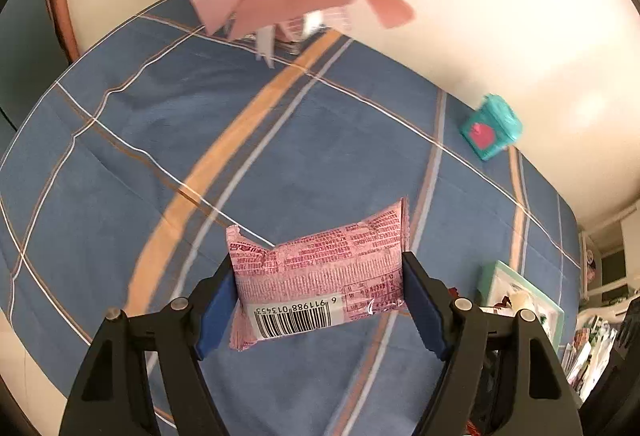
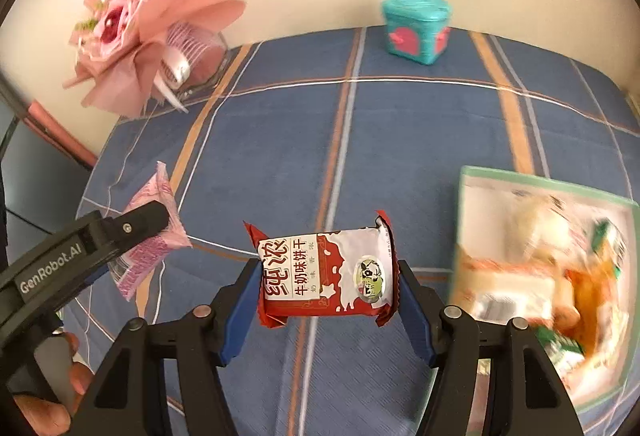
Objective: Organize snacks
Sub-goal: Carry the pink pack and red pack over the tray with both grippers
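Observation:
My left gripper (image 1: 318, 290) is shut on a pink snack packet (image 1: 320, 276), barcode side up, held above the blue checked tablecloth (image 1: 200, 124). The same pink snack packet (image 2: 152, 232) shows at the left of the right wrist view, clamped in the left gripper (image 2: 136, 232). My right gripper (image 2: 326, 290) is shut on a red and white biscuit packet (image 2: 324, 274), also lifted clear of the tablecloth (image 2: 400, 140). A green-rimmed tray (image 2: 472, 172) with several blurred snack packets lies at the right of that packet.
A pink flower bouquet (image 2: 132, 32) in a glass vase stands at the back left by the wall. A teal box (image 2: 416, 28) with pink hearts sits at the back. The tray (image 1: 492, 270) edge and teal box (image 1: 490, 128) show on the right. A person's hand (image 2: 60, 388) holds the left tool.

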A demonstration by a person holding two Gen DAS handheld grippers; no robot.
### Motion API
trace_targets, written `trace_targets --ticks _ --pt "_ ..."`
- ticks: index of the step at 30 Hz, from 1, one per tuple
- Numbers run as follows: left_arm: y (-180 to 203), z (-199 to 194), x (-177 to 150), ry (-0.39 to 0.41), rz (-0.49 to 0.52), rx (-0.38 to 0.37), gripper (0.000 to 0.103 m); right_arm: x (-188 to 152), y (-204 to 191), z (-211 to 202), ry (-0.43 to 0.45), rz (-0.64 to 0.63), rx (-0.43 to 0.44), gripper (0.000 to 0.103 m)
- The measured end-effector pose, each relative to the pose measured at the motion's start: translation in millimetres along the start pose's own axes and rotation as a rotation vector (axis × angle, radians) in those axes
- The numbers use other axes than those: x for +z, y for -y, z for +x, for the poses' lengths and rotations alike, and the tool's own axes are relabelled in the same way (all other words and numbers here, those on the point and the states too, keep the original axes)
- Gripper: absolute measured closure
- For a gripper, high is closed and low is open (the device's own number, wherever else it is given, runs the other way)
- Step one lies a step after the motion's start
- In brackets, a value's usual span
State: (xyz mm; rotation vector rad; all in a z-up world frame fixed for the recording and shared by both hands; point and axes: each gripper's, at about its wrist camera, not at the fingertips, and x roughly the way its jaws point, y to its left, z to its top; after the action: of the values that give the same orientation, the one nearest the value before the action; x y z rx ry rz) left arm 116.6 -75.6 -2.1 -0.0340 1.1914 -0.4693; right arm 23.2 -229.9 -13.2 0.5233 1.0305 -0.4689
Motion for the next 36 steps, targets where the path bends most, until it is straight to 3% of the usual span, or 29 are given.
trace_targets --ticks 11,24,36 --pt "64.0 -1.0 -28.5 0.013 0.1 -0.015 0.025 -11.6 54.7 -36.2 0.066 0.092 -0.05 0.035" --pt "96.4 -17.0 -35.0 0.063 0.149 -0.039 0.025 -9.4 102.4 -61.8 0.108 0.191 -0.056 0.035" --pt "141.2 -23.2 -45.8 0.085 0.262 -0.062 0.025 -7.9 147.5 -76.2 0.139 0.286 -0.062 0.035"
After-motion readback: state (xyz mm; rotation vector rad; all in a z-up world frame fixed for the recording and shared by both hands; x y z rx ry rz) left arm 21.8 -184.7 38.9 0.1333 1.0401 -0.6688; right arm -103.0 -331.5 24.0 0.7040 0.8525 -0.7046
